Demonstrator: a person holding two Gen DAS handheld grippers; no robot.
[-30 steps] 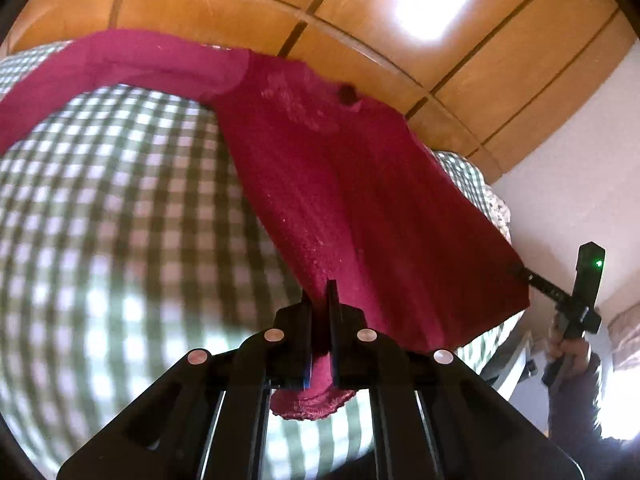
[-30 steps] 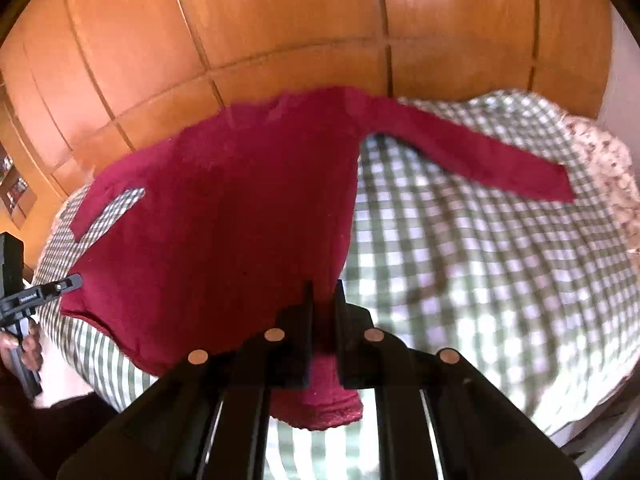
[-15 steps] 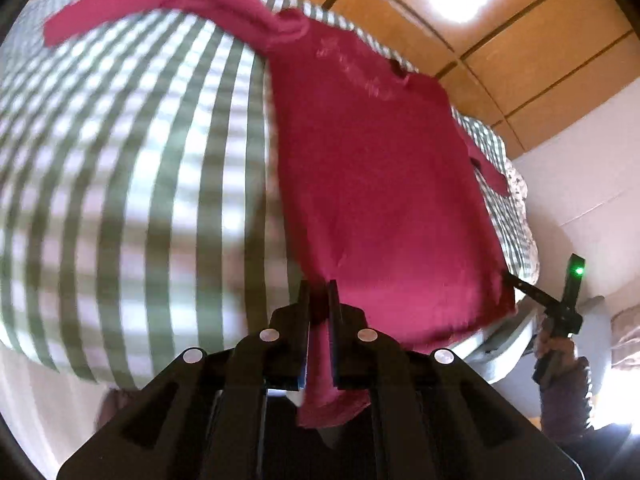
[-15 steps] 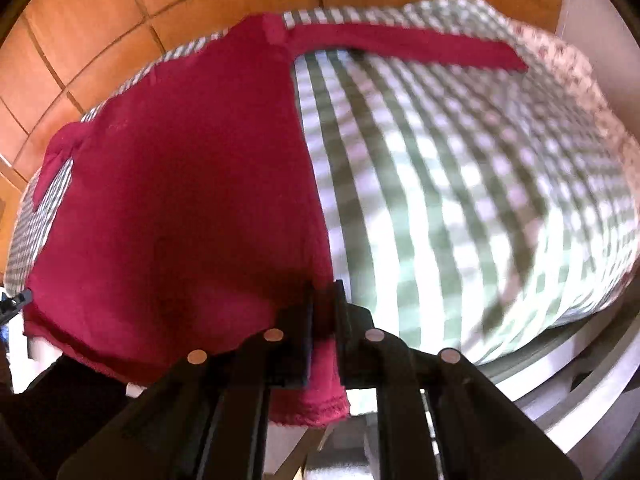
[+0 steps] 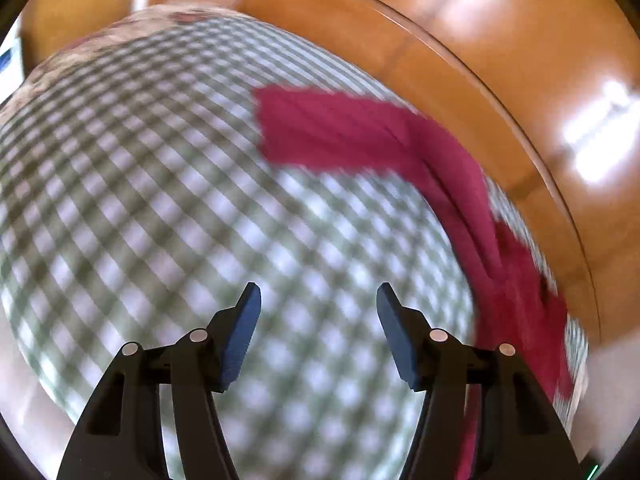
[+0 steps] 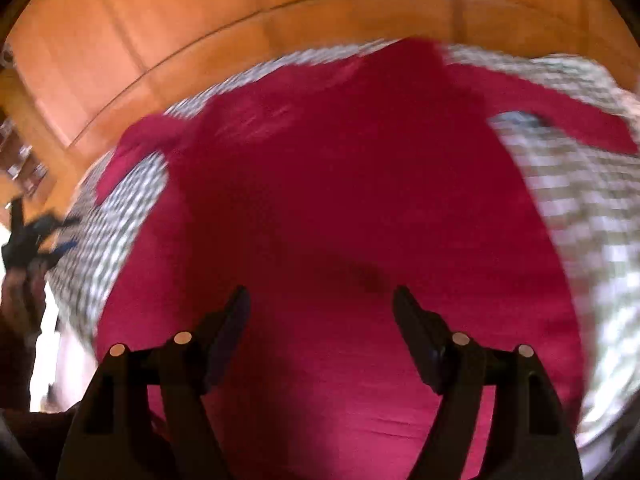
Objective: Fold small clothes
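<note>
we see a bed covered in a green-and-white checked sheet (image 5: 168, 184), blurred by motion. a crimson sweater (image 6: 340, 208) lies spread flat on it, its body directly ahead of the right fingers (image 6: 236, 316), a sleeve (image 5: 332, 132) reaching out beyond and right of the left fingers (image 5: 248, 312).

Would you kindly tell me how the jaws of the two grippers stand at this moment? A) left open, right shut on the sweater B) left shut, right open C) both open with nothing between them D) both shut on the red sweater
C: the left gripper stands with its jaws spread over the checked bedcover, and the right gripper with its jaws spread above the red sweater, neither pinching cloth.
</note>
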